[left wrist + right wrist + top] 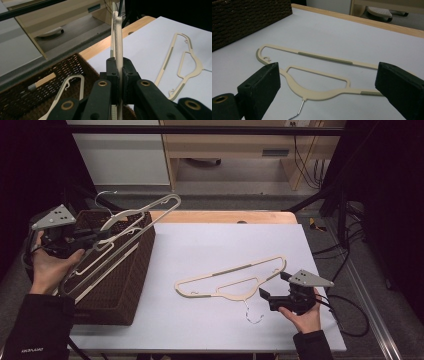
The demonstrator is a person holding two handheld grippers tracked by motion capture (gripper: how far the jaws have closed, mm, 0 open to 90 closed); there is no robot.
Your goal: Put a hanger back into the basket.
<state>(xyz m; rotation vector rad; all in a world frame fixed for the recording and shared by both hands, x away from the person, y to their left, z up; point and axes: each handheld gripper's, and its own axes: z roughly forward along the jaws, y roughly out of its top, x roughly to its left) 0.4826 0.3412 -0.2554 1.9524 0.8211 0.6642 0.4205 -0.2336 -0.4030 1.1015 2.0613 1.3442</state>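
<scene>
Two cream hangers: one lifted over the basket, one flat on the table.

The white table [200, 245] lies bare around the flat hanger [232, 281], which sits near the front right edge. The brown wicker basket [135, 270] overhangs the left edge. The left gripper [95, 236] is clamped on the raised hanger [132, 222]; the left gripper view shows another hanger [66, 93] inside the basket. The right gripper [272, 287] stands wide, touching nothing, just beside the flat hanger, whose wire hook [298, 111] is cut off in the right gripper view.
</scene>
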